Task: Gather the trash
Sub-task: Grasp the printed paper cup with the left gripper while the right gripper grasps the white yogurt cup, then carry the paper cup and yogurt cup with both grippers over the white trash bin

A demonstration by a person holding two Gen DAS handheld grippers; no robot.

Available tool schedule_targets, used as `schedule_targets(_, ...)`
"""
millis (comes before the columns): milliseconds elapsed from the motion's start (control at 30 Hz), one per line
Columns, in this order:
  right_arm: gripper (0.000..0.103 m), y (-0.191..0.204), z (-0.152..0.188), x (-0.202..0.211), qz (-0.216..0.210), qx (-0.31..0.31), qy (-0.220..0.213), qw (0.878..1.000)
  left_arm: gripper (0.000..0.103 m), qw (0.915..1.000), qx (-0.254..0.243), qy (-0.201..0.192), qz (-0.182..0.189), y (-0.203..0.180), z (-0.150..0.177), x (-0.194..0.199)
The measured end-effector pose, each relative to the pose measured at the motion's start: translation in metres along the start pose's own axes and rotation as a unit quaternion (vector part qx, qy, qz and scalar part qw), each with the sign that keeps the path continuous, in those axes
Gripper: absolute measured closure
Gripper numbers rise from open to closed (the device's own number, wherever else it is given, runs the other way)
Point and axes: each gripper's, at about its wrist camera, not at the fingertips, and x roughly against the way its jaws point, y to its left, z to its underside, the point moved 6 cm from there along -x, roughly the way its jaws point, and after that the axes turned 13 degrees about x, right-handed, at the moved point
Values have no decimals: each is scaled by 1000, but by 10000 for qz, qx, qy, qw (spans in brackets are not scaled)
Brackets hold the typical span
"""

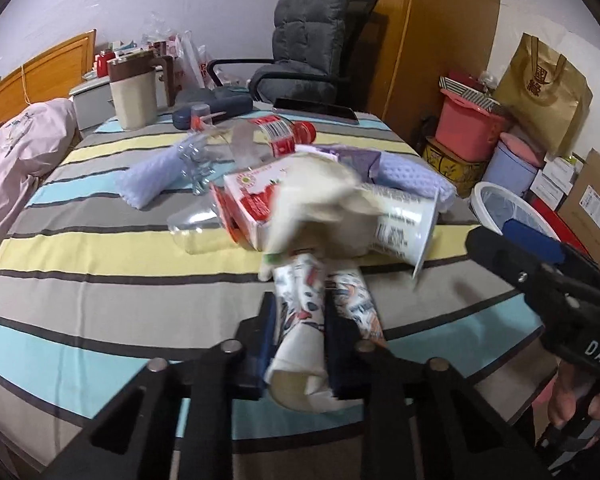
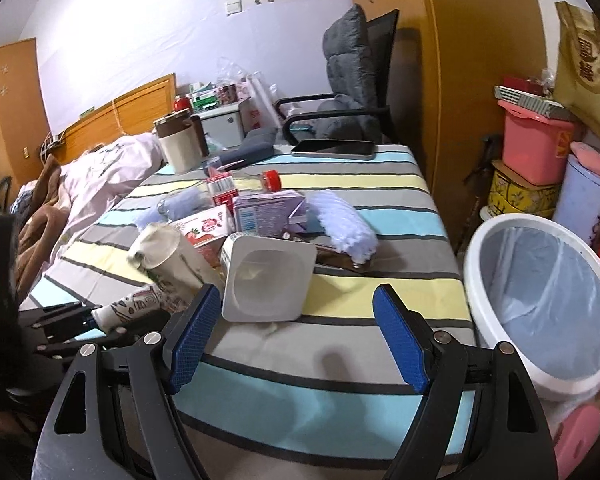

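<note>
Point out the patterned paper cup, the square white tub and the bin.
Paper cup (image 1: 300,320), left wrist view, its printed side.
White tub (image 2: 270,280), right wrist view, its open mouth.
Bin (image 2: 476,280), right wrist view, its white rim.

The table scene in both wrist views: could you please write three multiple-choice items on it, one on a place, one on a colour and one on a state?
1. Where is the white bin?
A. on the table
B. beside the table's right edge
C. under the chair

2. What colour is the bottle cap?
A. red
B. green
C. black

3. What is the left tool doing?
A. hanging open
B. shut on a patterned paper cup
C. shut on a bottle

Answers:
1 B, it stands off the striped table.
2 A, plainly red.
3 B, both pads press the cup.
</note>
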Motion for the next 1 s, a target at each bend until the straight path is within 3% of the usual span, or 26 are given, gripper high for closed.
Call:
schedule_targets(167,27,8,-3,-7,-167,43,-6,9999,82,9999,108,-22,16,11,-3,1)
schedule_targets(300,38,14,-1,-13,-259,82,98,9996,83,9997,211,-98,-1,19,-4,6)
schedule_targets(467,39,21,3,-15,-476,110,137,9987,82,9989,265,-293,-269,33,-7,14)
schedule_targets(567,39,30,3,-16,-666,161,92,9976,82,9986,344,-321,-245,38,-9,16)
schedule_targets(733,41,40,1,-27,-575,400,218,9973,82,9988,392,-200,-206,41,-7,9)
schedule_targets(800,54,40,-1,-31,-514,459,270,9973,82,9988,429,-169,-148,41,-7,9)
schedule_targets(933,62,37,-3,-35,-507,413,319,9973,82,9988,433,-174,-123,40,-8,10)
schedule_targets(1000,74,37,-4,-35,-478,409,311,9975,82,9989,401,-203,-113,39,-9,12)
